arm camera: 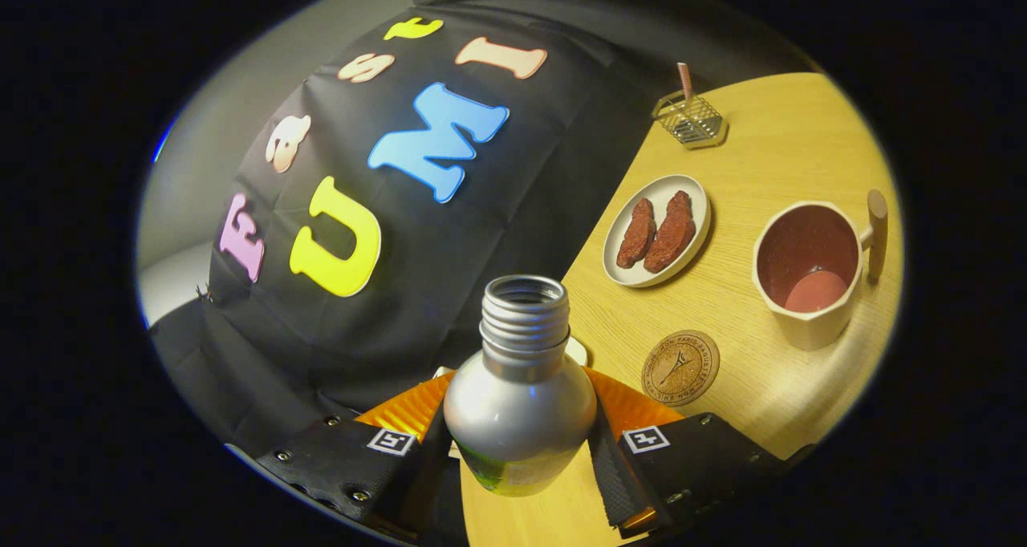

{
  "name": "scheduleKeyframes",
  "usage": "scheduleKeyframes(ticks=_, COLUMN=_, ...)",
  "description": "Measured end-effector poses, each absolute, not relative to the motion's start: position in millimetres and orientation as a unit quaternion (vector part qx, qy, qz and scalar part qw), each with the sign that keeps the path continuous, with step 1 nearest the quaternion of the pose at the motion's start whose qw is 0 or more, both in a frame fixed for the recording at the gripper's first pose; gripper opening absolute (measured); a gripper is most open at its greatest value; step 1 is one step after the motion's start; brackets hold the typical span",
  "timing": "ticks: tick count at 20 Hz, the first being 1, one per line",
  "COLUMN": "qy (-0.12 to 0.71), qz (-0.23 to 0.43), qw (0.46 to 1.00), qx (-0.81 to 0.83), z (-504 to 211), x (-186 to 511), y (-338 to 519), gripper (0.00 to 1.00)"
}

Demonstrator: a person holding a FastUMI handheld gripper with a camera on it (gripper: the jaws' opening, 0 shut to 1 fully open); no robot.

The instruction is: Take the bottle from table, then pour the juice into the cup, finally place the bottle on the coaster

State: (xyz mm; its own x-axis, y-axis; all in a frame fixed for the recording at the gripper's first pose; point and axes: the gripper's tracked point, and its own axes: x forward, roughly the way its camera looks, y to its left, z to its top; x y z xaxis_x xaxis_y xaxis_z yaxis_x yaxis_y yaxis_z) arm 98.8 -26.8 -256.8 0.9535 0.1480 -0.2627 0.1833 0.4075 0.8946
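Silver bottle [520,386], uncapped, is clamped between the fingers of the tool [520,443], closed on its body. Liquid is seen in the cup [806,278] at two o'clock. Placement is judged next: the coaster [680,367], one o'clock, must be reached upright.

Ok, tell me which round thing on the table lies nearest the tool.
The cork coaster, just beyond the tool that grips the bottle. The plate and cup lie farther.
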Motion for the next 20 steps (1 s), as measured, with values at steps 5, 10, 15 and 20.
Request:
scheduleKeyframes(ticks=5, qy=0.149, qz=-0.028, qw=0.791, qx=0.592, z=-263.8, x=96.8, y=-45.0, gripper=0.79)
scheduleKeyframes(ticks=10, qy=0.14, qz=-0.028, qw=0.755, qx=0.641, z=-266.6, x=99.7, y=-49.3, gripper=0.78)
scheduleKeyframes(ticks=15, qy=0.132, qz=-0.038, qw=0.718, qx=0.682, z=-272.9, x=103.0, y=-58.3, gripper=0.78)
scheduleKeyframes(ticks=20, qy=0.116, qz=-0.062, qw=0.677, qx=0.724, z=-283.1, x=105.7, y=-70.9, gripper=0.78)
